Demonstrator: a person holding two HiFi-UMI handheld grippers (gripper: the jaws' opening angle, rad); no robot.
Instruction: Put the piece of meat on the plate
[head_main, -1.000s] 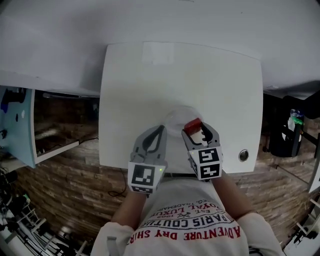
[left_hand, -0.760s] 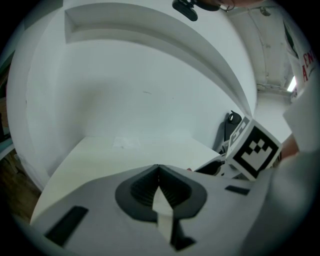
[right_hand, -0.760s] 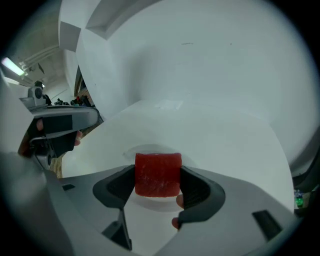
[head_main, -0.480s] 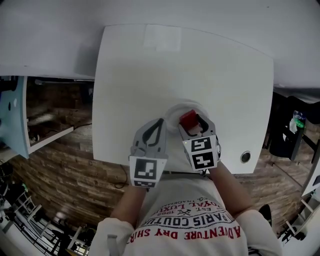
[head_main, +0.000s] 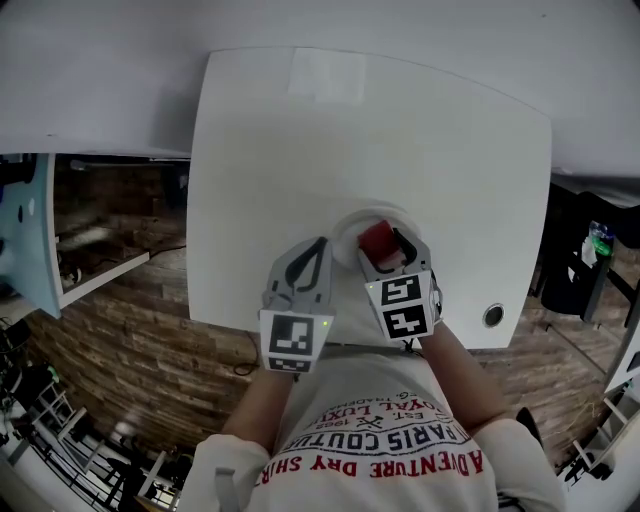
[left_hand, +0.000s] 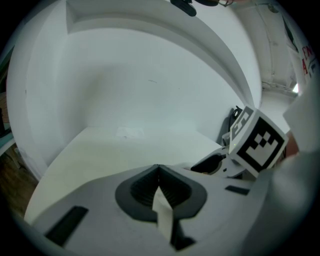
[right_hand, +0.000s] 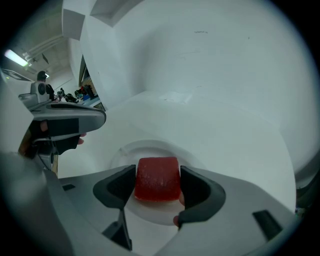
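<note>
Red piece of meat clamped between the right gripper jaws, low over the plate, lower centre of frame; looks lined up for release. Left gripper jaws pressed together, empty, idle just left over the white counter.

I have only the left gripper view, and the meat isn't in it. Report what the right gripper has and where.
Observer: The right gripper is clamped on a red, block-shaped piece of meat, with one jaw on each side.
Operator: Give me the plate's position.
Observer: A round, pale plate lies on the white table directly under the meat, near the table's front edge.
Operator: Say whether the meat is down.
Observer: The head view shows it inside the plate's rim. I can't tell whether it touches the plate.
</note>
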